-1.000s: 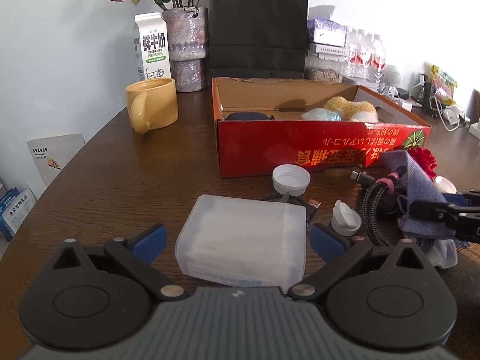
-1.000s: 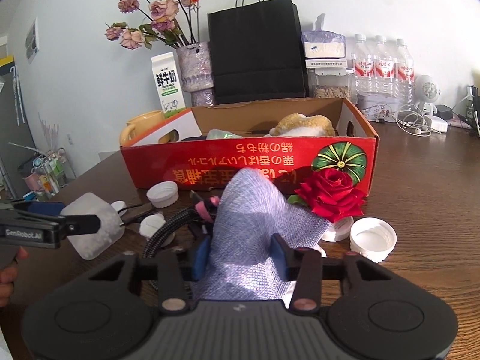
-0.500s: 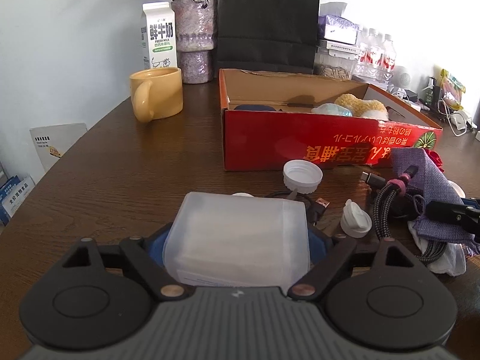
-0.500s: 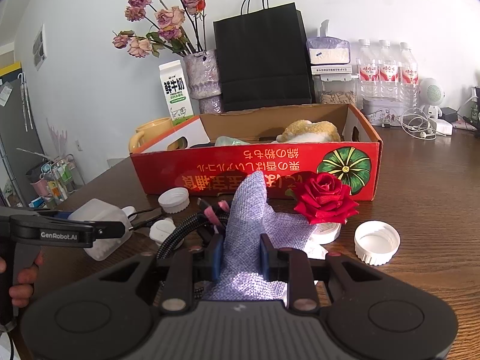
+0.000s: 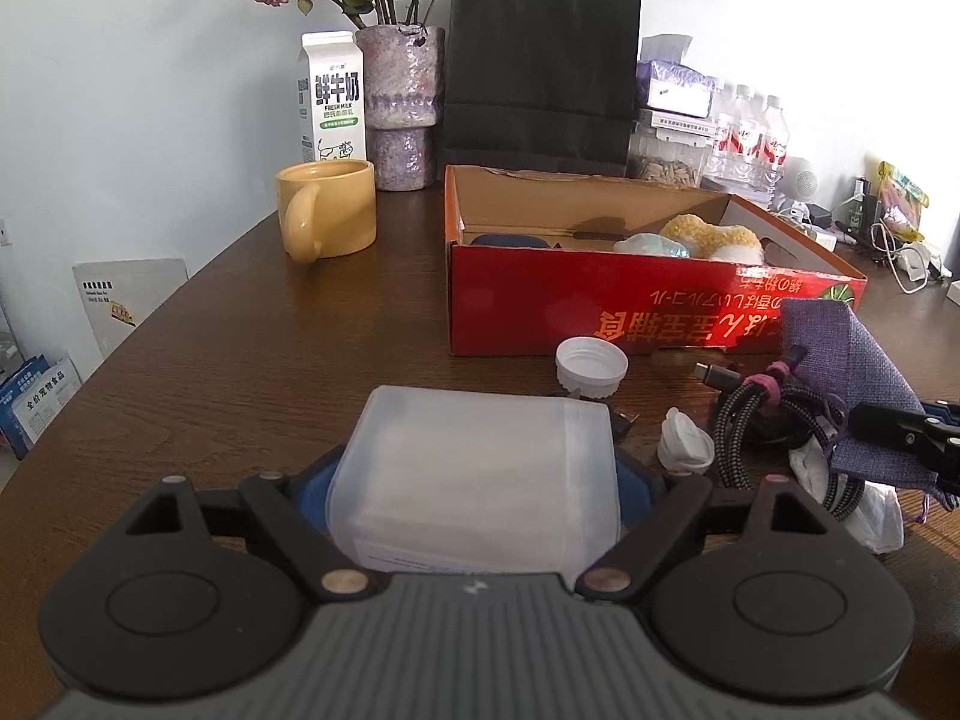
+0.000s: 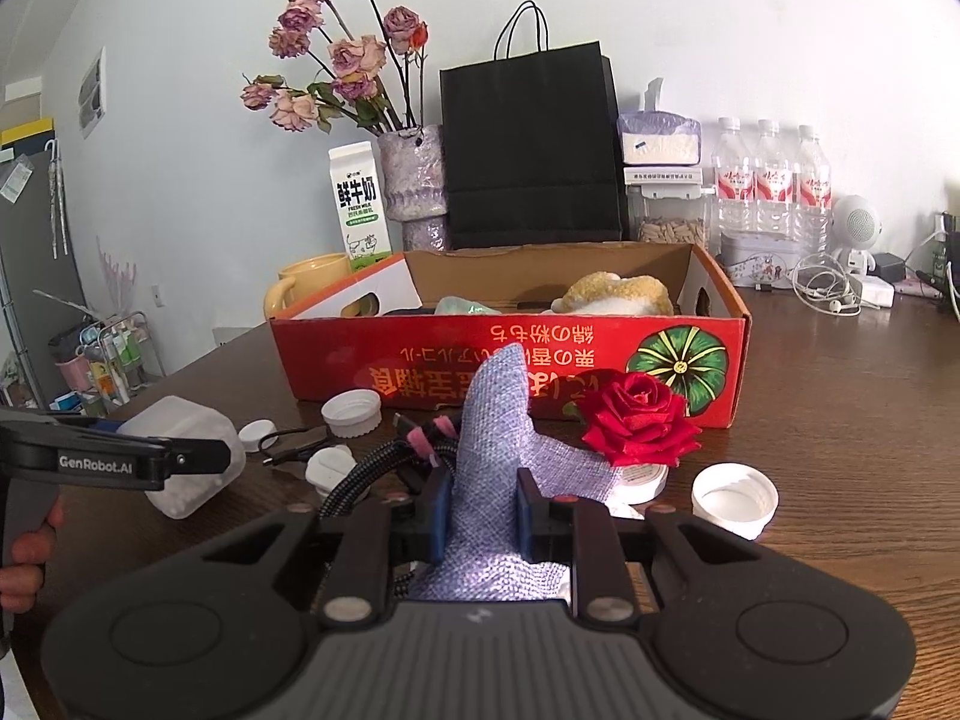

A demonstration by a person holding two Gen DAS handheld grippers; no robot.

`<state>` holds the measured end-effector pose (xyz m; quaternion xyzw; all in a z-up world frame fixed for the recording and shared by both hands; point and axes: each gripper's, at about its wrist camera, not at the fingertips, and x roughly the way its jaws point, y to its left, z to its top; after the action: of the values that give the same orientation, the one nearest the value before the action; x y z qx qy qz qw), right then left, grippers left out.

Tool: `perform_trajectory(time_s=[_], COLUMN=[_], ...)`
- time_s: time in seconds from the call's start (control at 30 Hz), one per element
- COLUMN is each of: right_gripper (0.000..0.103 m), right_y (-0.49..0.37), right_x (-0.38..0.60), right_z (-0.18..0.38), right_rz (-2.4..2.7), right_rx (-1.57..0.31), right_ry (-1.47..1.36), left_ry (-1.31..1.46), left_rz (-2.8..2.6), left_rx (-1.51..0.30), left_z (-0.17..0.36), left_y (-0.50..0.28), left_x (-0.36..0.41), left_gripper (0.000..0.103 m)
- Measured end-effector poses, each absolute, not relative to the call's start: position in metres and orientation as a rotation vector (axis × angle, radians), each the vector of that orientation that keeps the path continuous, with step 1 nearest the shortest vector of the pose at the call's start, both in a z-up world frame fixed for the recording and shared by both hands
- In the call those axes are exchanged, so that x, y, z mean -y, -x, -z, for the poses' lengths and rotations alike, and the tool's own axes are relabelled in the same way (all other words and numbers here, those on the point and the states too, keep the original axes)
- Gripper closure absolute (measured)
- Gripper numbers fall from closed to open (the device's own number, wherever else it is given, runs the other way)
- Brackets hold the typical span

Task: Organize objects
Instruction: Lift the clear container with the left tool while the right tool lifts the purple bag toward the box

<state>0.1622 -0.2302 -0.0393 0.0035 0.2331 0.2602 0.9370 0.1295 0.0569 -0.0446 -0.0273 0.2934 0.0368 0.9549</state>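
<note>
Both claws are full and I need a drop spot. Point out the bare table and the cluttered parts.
Bare wood lies between the yellow mug and the red box, running toward the table's left edge, and right of the white cap. In front of the box, caps, cable and rose crowd it.

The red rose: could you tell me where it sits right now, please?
In the right wrist view, the red rose lies on the table right of centre, before the red box, beside the purple pouch.
</note>
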Motion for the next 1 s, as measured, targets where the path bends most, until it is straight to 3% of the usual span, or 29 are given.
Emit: perform_trajectory(time_s=[1.0], right_gripper=[0.087], right_y=[-0.133], right_x=[0.228], right_z=[-0.005], right_rz=[-0.561], right_rx=[-0.313], right_ry=[0.05], left_ry=[0.055], left_rz=[-0.042], left_rx=[-0.447], left_z=[-0.008], left_y=[-0.11], left_x=[-0.026], left_gripper=[0.016])
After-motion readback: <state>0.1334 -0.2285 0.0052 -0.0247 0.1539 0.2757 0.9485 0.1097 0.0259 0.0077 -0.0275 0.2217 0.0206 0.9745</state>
